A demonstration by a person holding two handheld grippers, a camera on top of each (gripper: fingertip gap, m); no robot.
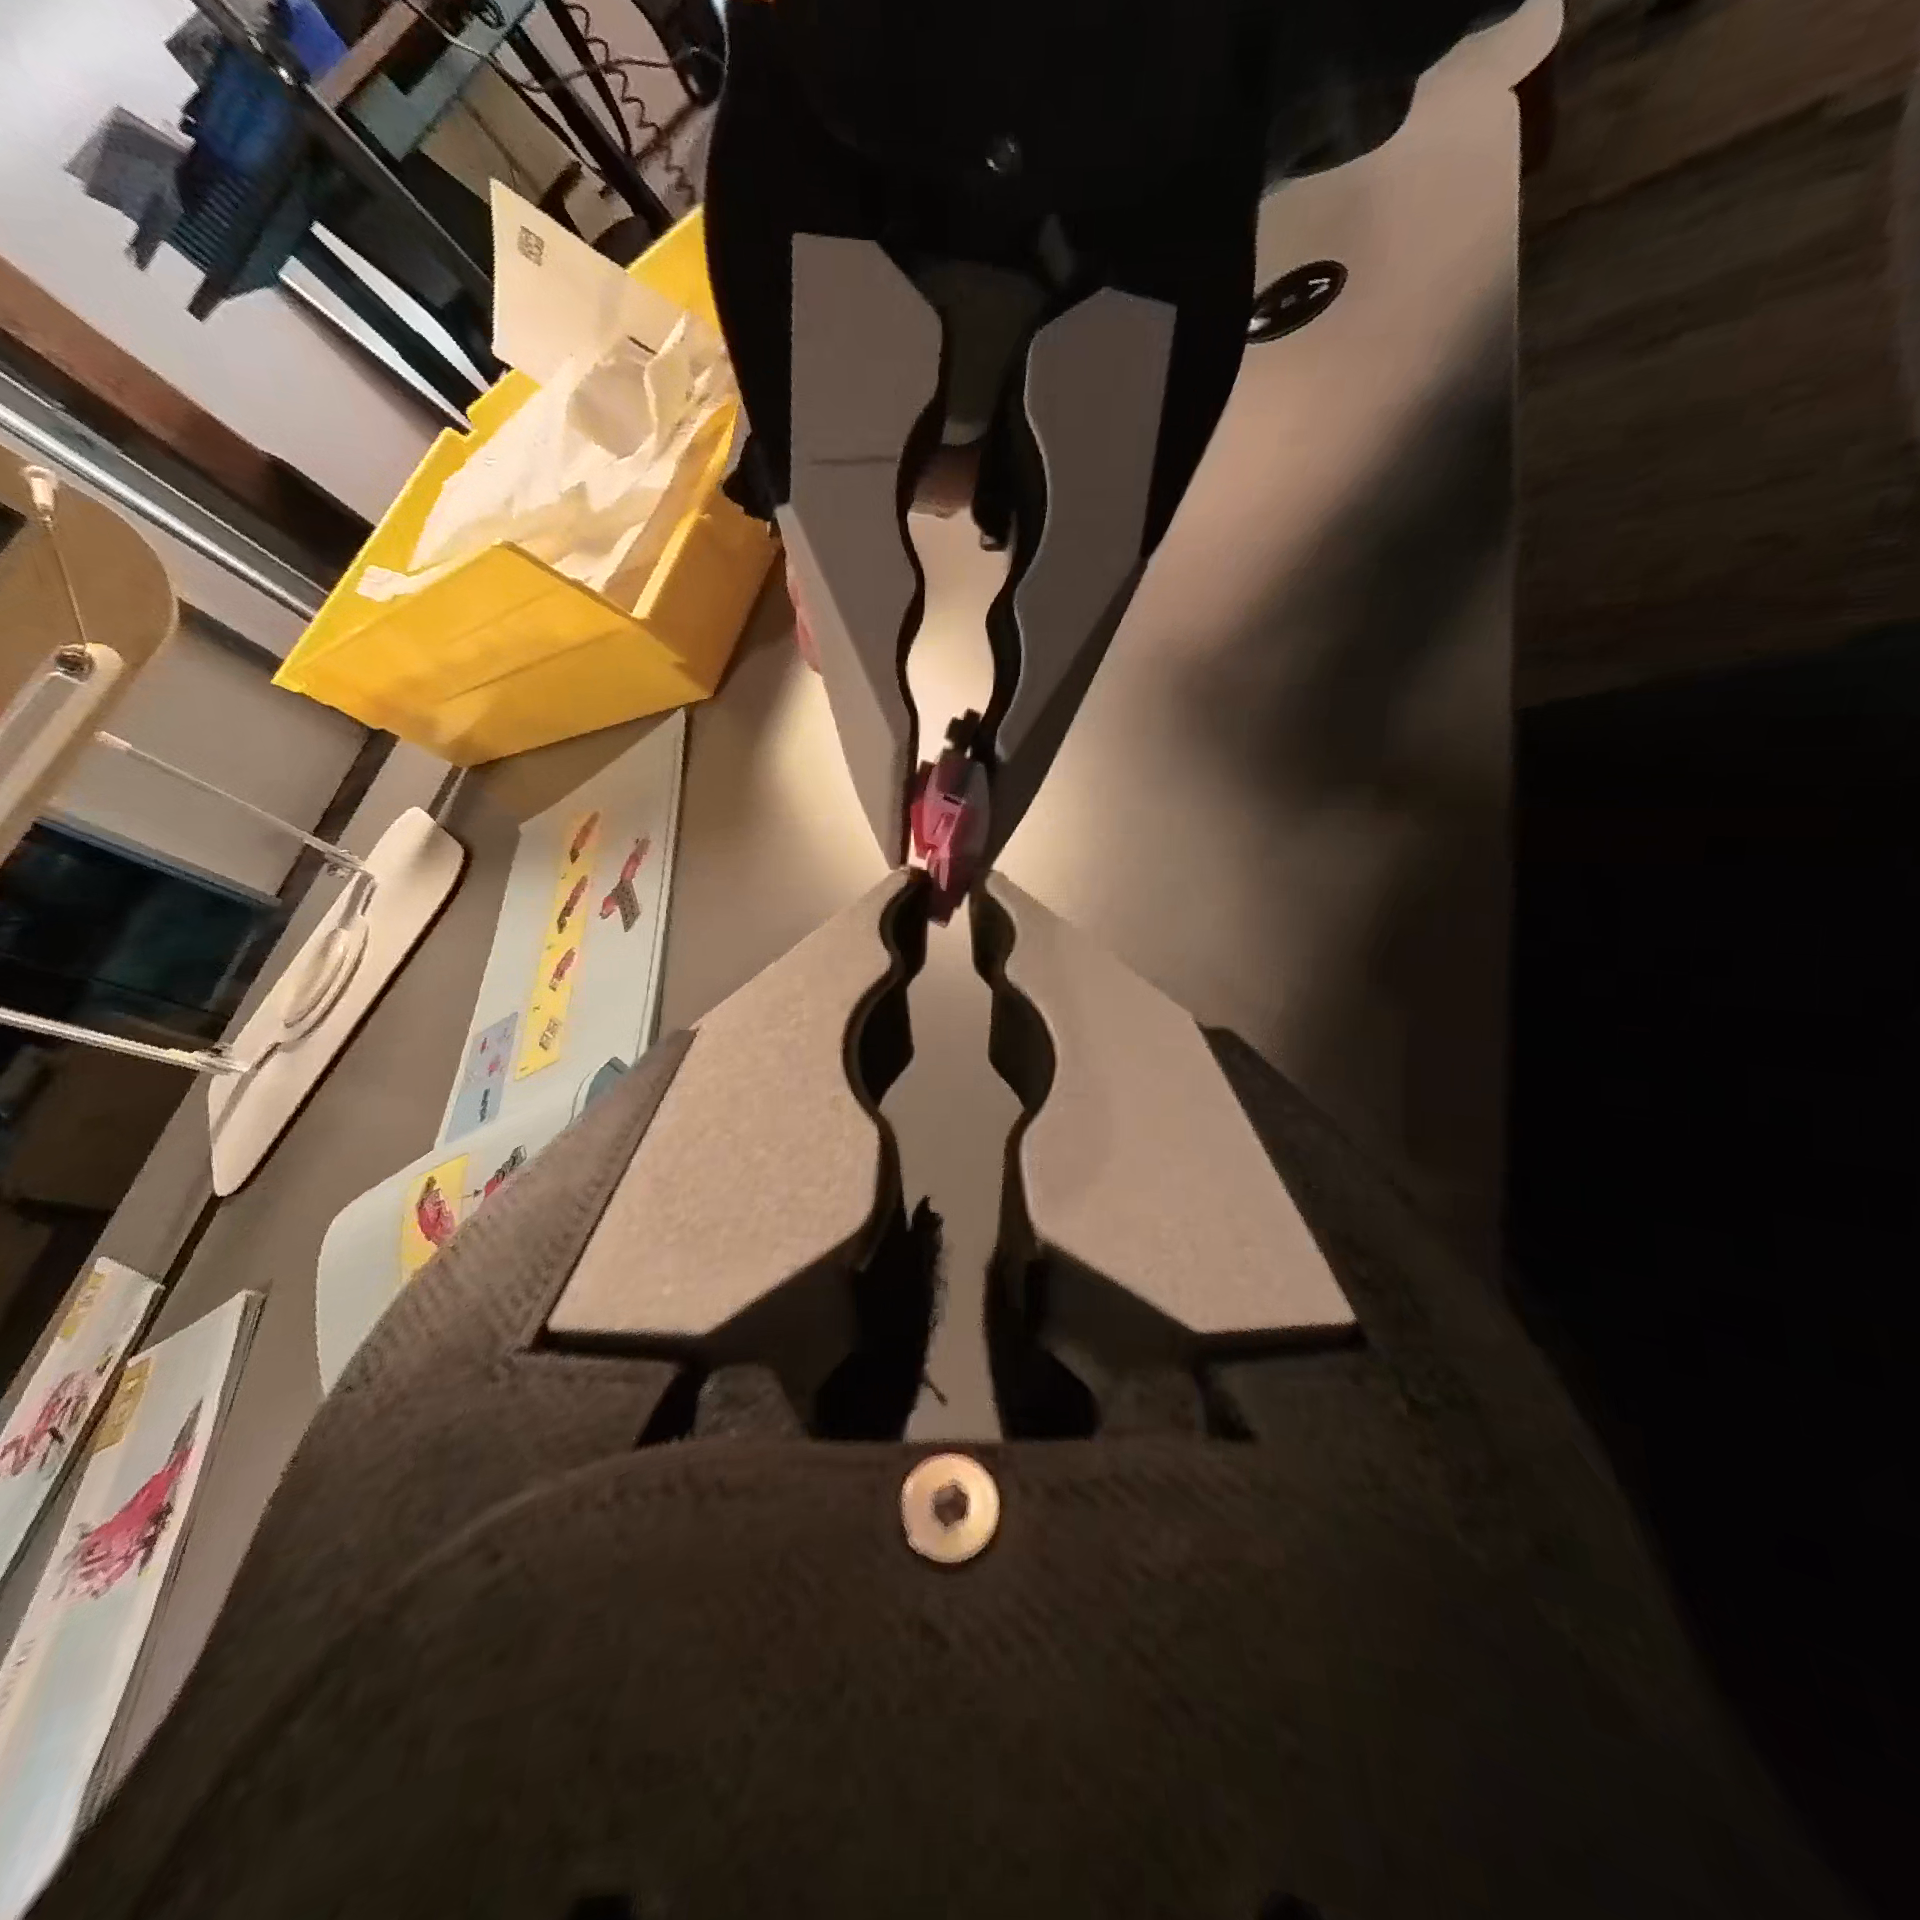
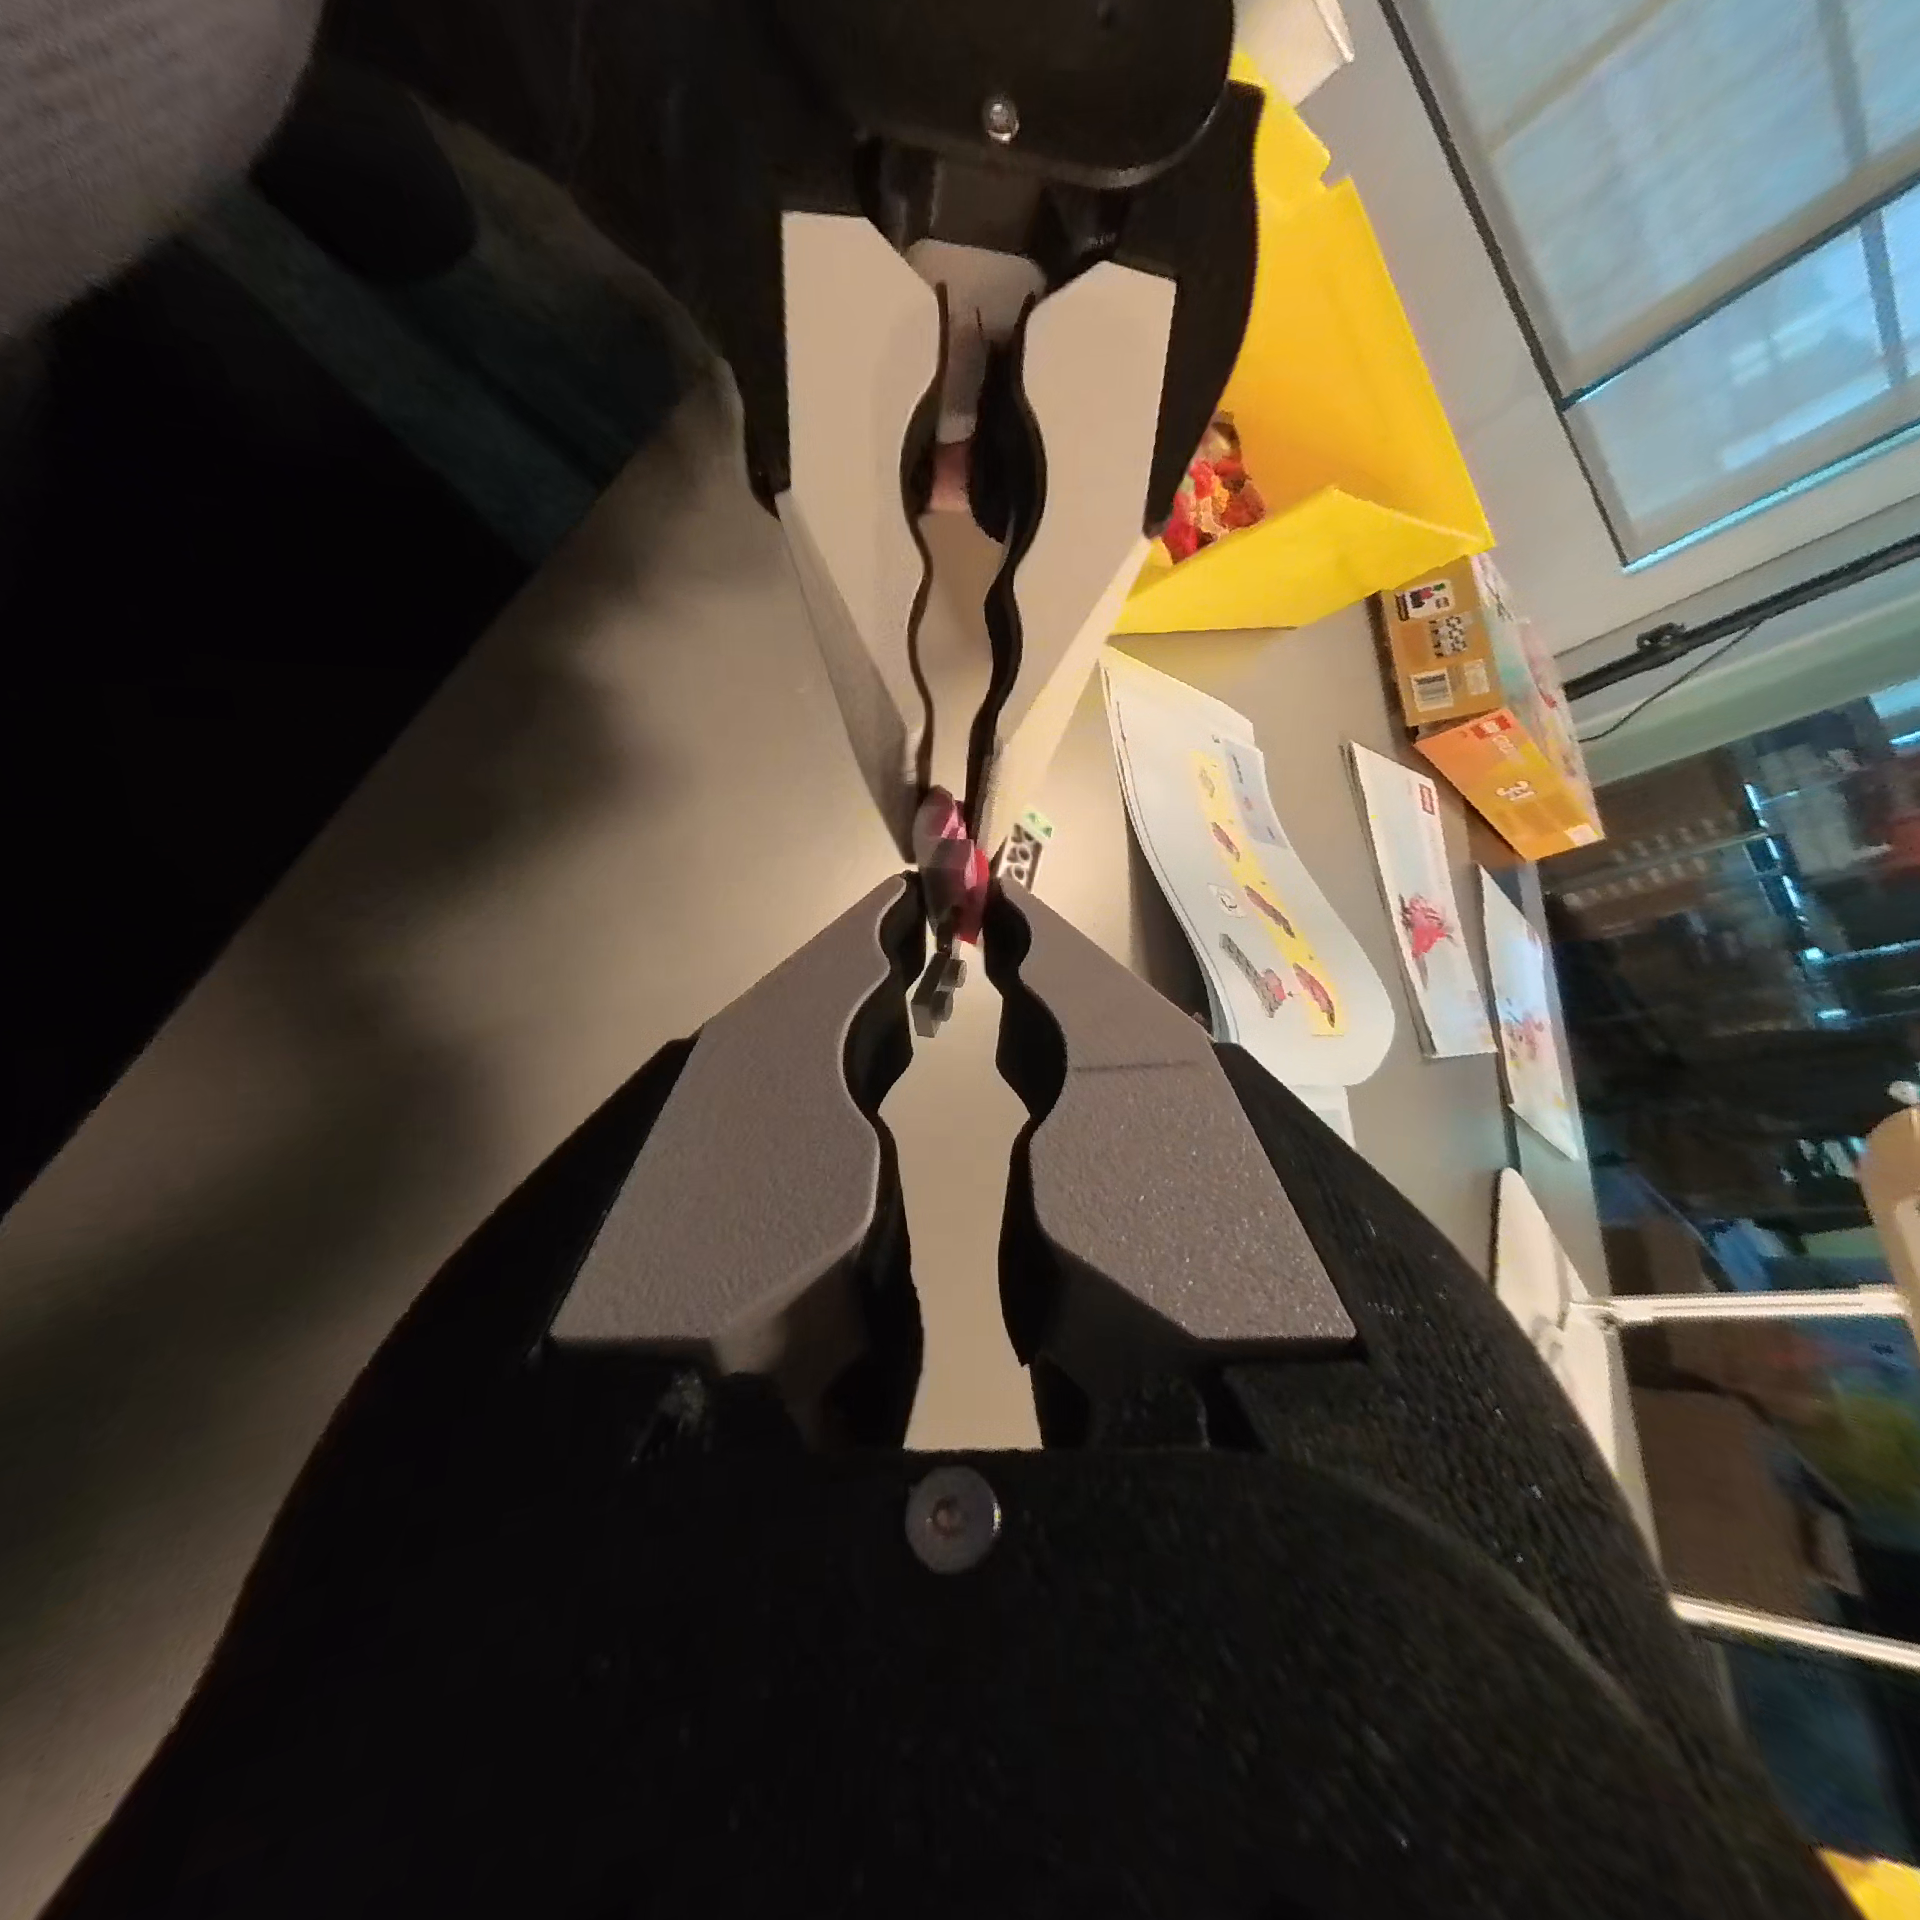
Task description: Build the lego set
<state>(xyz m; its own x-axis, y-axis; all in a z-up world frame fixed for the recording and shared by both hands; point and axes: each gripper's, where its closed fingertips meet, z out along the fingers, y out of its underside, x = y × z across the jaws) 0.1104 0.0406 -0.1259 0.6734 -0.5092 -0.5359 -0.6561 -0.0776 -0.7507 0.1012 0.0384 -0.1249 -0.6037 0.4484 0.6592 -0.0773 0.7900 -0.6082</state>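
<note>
Both hand-held grippers meet tip-to-tip above the worktop point(image 1: 1299, 727). Right hand-held gripper point(image 2: 951, 914) and left hand-held gripper point(image 1: 940, 883) each clamp the same pink brick assembly point(image 1: 948, 821). Yellow bin point(image 1: 540, 613) nearby.

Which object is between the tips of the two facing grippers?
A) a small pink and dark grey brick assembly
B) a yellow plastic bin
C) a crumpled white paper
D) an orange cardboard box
A: the small pink and dark grey brick assembly sits where the tips of the right gripper and the left gripper meet, above the grey table.
</note>
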